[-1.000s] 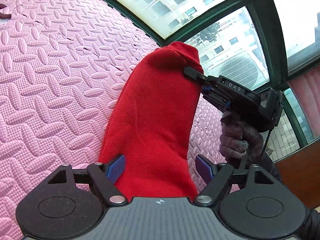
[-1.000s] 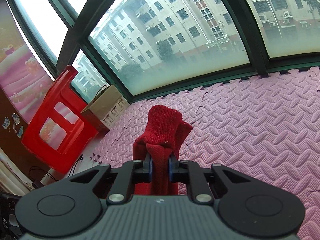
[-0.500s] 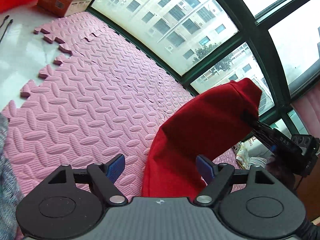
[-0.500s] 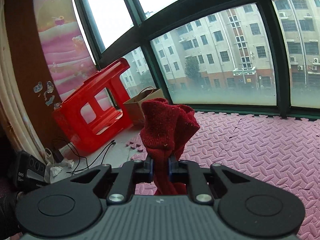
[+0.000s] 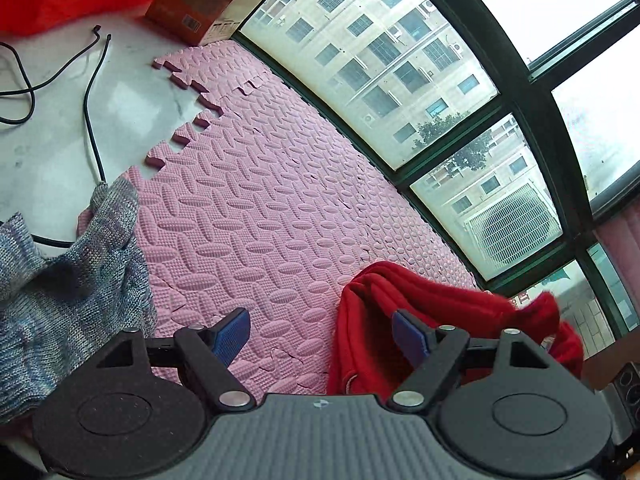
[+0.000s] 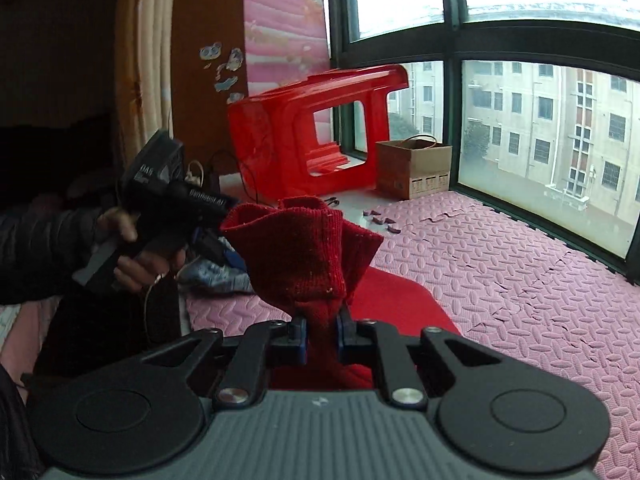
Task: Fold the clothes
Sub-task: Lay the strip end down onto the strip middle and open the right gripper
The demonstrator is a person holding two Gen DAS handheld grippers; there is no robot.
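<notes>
The right gripper (image 6: 322,338) clamps the red sweater's (image 6: 304,256) ribbed cuff, sleeve pointing upward, while the left gripper (image 5: 320,334) gapes empty beside it.

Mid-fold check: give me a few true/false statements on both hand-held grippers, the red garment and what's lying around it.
1. The right hand-held gripper is shut on the red garment. True.
2. The left hand-held gripper is clamped on the red garment. False: its jaws stand wide apart with only the pink foam mat between them; the garment lies beside its right finger.
3. A grey knit garment lies at the mat's left edge. True.
4. The red plastic stool stands upright on its legs. False: it lies tipped on its side by the window.
5. A cardboard box sits beside the stool. True.
</notes>
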